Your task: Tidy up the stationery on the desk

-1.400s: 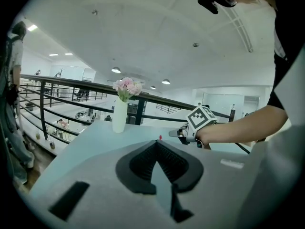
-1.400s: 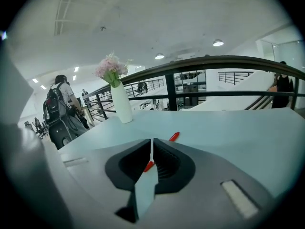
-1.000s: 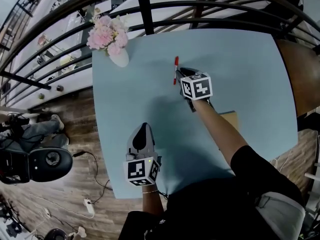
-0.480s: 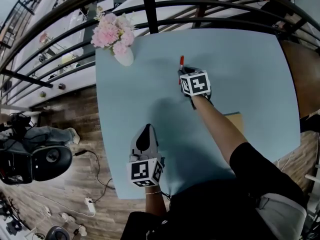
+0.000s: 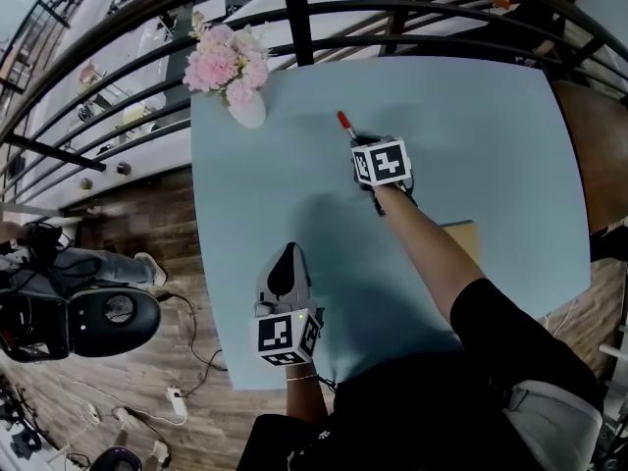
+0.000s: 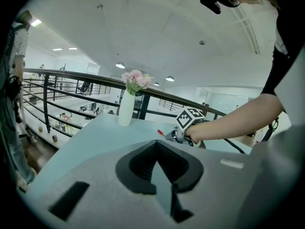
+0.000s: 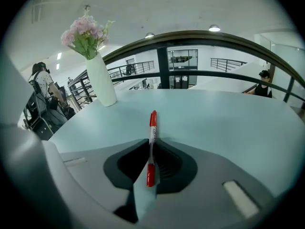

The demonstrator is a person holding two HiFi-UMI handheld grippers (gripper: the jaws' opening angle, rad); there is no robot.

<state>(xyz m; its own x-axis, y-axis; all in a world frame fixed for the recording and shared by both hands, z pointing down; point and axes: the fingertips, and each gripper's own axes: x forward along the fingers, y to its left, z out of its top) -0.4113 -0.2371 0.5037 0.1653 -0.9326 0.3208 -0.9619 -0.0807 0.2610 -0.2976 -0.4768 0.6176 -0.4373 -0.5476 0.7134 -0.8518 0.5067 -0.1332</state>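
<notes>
We see a slim white marker (image 7: 152,128) with red ends over the smooth pale-blue table (image 5: 471,135), clamped in our right gripper (image 5: 357,142), whose jaws have just been closing; our left gripper (image 5: 283,263) rests closed, empty

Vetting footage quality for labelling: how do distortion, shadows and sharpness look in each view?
Head view: fisheye bends the railing into arcs; a soft shadow lies on the table. Right gripper view: black vignette corners, red marker sharp. Left gripper view: same vignette, vase crisp.
</notes>
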